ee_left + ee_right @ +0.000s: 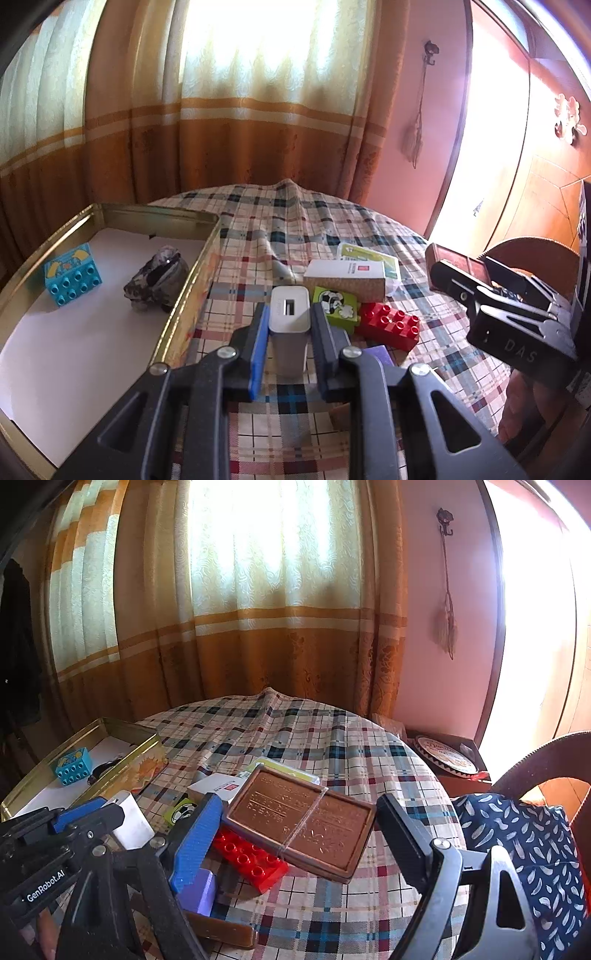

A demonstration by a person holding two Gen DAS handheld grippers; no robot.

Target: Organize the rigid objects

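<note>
My left gripper (289, 312) is shut on a white USB charger block (290, 301), held upright just right of the gold tin tray (155, 214). On the tray's white liner lie a blue brick (72, 277) and a dark grey rock-like lump (159, 280). My right gripper (297, 806) has its jaws wide and shut on a flat brown embossed box (299, 823), tilted above the table. Under that box sits a red brick (251, 860), and a purple block (199, 886) lies beside it.
On the plaid tablecloth (258, 221) lie a green football brick (338, 306), a white carton (347, 277) and a green-white packet (369, 254). A brown flat piece (221, 930) lies at the near edge. A chair with dark patterned cloth (517, 842) stands at the right.
</note>
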